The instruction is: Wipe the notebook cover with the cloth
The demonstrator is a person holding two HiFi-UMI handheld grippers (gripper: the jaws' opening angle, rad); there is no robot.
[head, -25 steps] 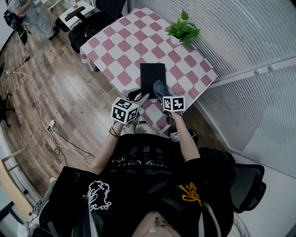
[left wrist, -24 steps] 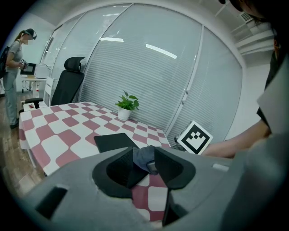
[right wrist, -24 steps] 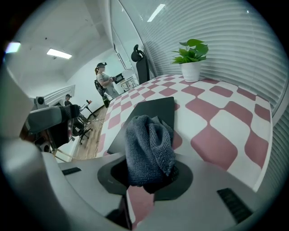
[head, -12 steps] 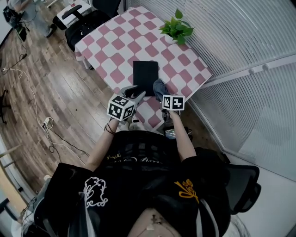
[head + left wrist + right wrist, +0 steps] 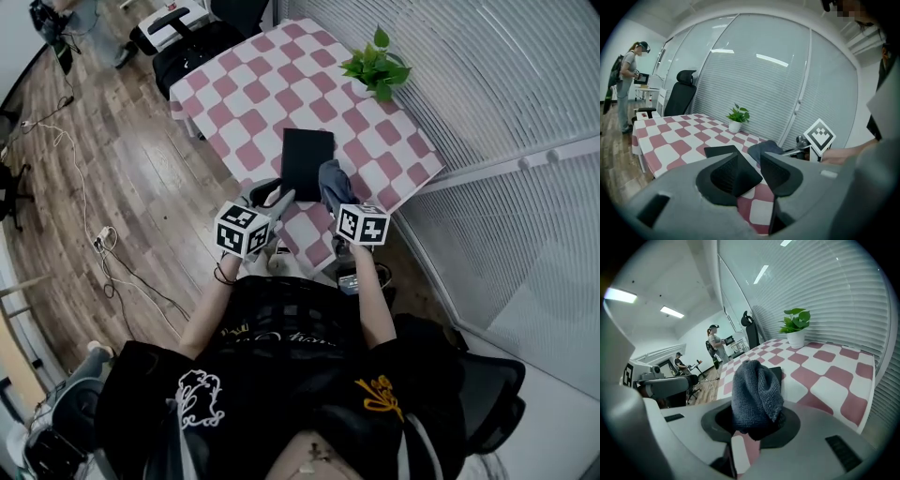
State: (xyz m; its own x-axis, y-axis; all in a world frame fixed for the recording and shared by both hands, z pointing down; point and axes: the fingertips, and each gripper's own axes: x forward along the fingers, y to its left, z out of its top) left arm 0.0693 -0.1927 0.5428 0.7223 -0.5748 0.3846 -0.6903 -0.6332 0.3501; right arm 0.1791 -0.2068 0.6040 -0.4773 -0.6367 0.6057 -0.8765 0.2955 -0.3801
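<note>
Notebook (image 5: 307, 161) black, flat (closed), cloth (image 5: 756, 397) grey

Ahead of the fingers of the right gripper (image 5: 757, 423), past the cloth (image 5: 756, 389) bunched between them, the notebook (image 5: 307, 161) lay flat and low. Beyond it the checkered table (image 5: 281, 86) ran bare up to the potted plant (image 5: 377, 67), which stood ahead and to the right, close to the blinds (image 5: 469, 66). The left gripper (image 5: 757, 168) had open tabletop ahead of its fingers, with the right gripper just to their right. An office chair (image 5: 680, 96) stood past the table's far end, to their left.
</note>
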